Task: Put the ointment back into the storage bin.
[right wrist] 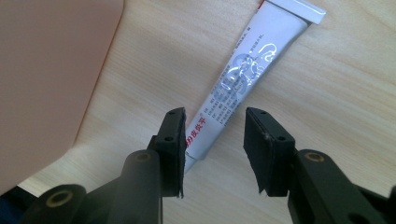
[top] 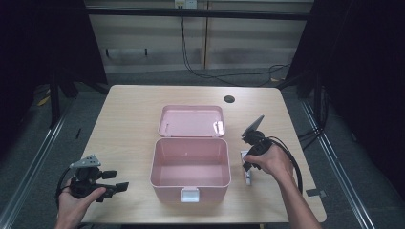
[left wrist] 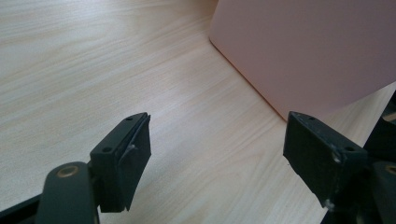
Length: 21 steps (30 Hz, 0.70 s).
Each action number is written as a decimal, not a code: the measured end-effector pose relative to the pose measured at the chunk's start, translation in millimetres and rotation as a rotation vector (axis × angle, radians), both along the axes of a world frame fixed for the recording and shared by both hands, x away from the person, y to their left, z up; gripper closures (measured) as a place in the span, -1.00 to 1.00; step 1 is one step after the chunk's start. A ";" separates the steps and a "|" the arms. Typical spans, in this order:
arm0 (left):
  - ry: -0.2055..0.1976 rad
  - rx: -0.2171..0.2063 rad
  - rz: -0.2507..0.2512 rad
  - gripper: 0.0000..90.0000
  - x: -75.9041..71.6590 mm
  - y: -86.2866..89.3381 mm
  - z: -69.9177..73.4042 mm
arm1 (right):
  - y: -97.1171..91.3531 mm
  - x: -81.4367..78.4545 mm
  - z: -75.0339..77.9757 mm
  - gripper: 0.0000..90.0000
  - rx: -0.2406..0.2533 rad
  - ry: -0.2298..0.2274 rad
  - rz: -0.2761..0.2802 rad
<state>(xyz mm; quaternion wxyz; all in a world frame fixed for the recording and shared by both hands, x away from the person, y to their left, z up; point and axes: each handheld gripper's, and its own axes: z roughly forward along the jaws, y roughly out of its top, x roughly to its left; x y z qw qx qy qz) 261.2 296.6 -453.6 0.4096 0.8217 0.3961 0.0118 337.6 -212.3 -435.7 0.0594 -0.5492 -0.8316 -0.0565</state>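
Pale wood table [top: 129, 114] under dark surroundings, with a pink box [top: 190, 168] standing open at its middle, lid [top: 191, 120] laid back on the far side and the inside bare. Just right of the box lies a small white tube [right wrist: 243, 77] of cream, flat on the wood, its crimped end away from the right gripper [right wrist: 212, 149]. That gripper's jaws are spread and straddle the tube's cap end without pinching it. The left gripper [left wrist: 217, 154] hangs low at the near left, jaws wide apart over bare wood, well apart from the tube, with the box wall in front of it.

The tube looks light, soft and rather slick, so it would likely dent or twist under a hard squeeze. A hold across the firmer part near the cap seems best. The box wall stands close on the tube's left; otherwise nothing crowds it, and a cable hole [top: 229, 99] sits far off.
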 end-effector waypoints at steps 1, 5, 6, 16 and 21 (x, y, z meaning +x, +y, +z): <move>-0.002 0.001 0.001 -0.48 -0.1 0.0 0.0 | 0.4 0.7 -0.9 0.33 -0.003 0.007 -0.005; -0.001 -0.001 0.001 -0.48 0.3 0.7 0.1 | 2.6 2.6 -3.4 0.35 -0.010 0.015 -0.003; -0.002 0.000 0.005 -0.48 0.4 0.5 -0.2 | 3.3 3.0 -4.1 0.35 -0.008 0.018 -0.003; 0.004 0.001 0.001 -0.48 0.4 -0.1 -0.2 | 9.6 7.2 -12.2 0.39 -0.039 0.031 -0.016; 0.004 0.002 0.005 -0.48 0.8 0.4 -0.2 | 9.8 7.5 -14.9 0.41 -0.068 0.021 -0.036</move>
